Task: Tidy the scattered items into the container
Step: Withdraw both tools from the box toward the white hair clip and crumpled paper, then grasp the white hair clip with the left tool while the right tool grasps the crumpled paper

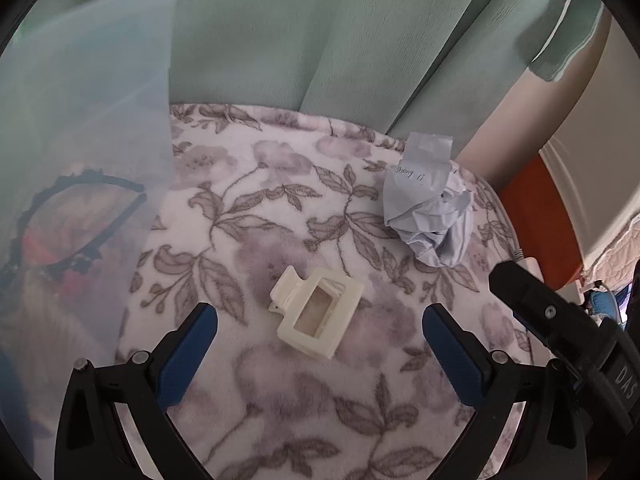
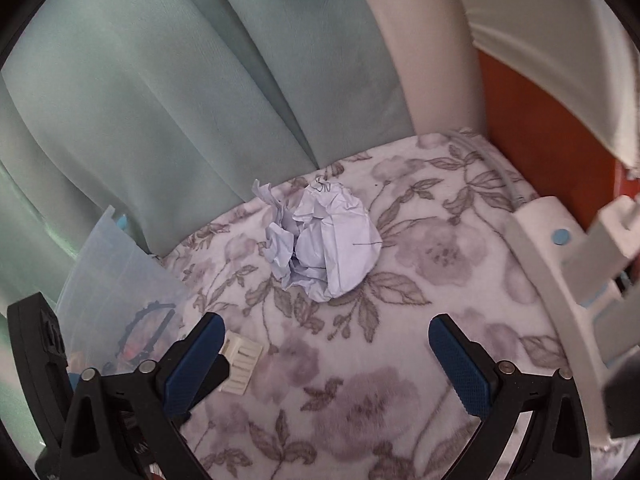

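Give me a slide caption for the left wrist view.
Open left gripper over cream plastic claw clip on floral blanket.

The surface has a floral fleece cover [image 1: 304,216], and on it lie a cream hair clip [image 1: 316,316], a crumpled paper ball [image 1: 430,216] and a translucent container [image 1: 80,160].

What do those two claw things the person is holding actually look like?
Each is a black plastic claw with two angled fingers joined by small silver pivot pins. The left gripper and the right gripper both carry textured dark-blue pads on the inner faces of their fingers. White letters that look like "DAS" mark the right one's body, seen in the left view.
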### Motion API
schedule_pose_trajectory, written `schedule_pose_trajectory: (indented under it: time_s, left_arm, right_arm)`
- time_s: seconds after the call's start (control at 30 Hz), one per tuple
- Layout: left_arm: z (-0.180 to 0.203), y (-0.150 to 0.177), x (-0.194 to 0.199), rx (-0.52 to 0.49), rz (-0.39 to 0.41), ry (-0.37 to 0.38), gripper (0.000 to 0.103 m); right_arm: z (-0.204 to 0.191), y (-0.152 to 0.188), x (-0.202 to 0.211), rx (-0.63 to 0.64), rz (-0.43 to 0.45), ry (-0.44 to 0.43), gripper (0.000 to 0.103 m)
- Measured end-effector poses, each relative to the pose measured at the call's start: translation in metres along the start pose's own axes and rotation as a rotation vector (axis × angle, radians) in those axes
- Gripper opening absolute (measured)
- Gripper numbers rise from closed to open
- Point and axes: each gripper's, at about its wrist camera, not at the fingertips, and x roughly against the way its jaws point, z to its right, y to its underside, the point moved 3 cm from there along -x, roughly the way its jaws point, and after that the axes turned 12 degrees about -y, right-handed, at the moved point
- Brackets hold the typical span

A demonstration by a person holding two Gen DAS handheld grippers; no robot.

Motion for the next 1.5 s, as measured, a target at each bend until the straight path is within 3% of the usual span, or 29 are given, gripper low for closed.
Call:
schedule_pose_trajectory:
  time_s: [0.33, 0.43, 0.73, 0.8, 0.93, 1.13, 1.2, 1.33, 1.5]
  left_arm:
    - [0.004, -0.004, -0.029, -0.016, -0.005, -0.018, 0.1]
    - [0.005, -0.007, -0.033, -0.032, -0.014, -0.021, 0.093]
    - [0.002, -0.017, -0.035, -0.018, 0.033, -0.038, 0.086]
    - [0.0, -0.018, -0.035, -0.016, 0.042, -0.046, 0.078]
    - [-0.002, -0.019, -0.035, -0.03, 0.051, -0.044, 0.074]
    - [-0.006, -0.019, -0.035, -0.036, 0.072, -0.072, 0.053]
    - [-0.008, -0.019, -0.034, -0.035, 0.075, -0.08, 0.047]
    - [-0.008, -0.018, -0.034, -0.043, 0.081, -0.084, 0.047]
    - [-0.007, -0.012, -0.035, -0.041, 0.092, -0.09, 0.047]
  right_arm:
    - [0.011, -0.012, -0.04, 0.004, -0.027, 0.006, 0.103]
    - [0.014, -0.016, -0.048, 0.006, -0.029, 0.004, 0.103]
    - [0.015, -0.024, -0.073, 0.041, -0.037, -0.005, 0.103]
    - [0.014, -0.026, -0.076, 0.047, -0.031, -0.004, 0.103]
    - [0.014, -0.027, -0.08, 0.053, -0.021, -0.002, 0.103]
    - [0.015, -0.028, -0.081, 0.045, -0.004, -0.006, 0.102]
    - [0.015, -0.028, -0.08, 0.042, 0.002, -0.003, 0.099]
    - [0.017, -0.027, -0.077, 0.03, 0.006, -0.007, 0.082]
    - [0.015, -0.025, -0.073, 0.027, 0.0, -0.018, 0.075]
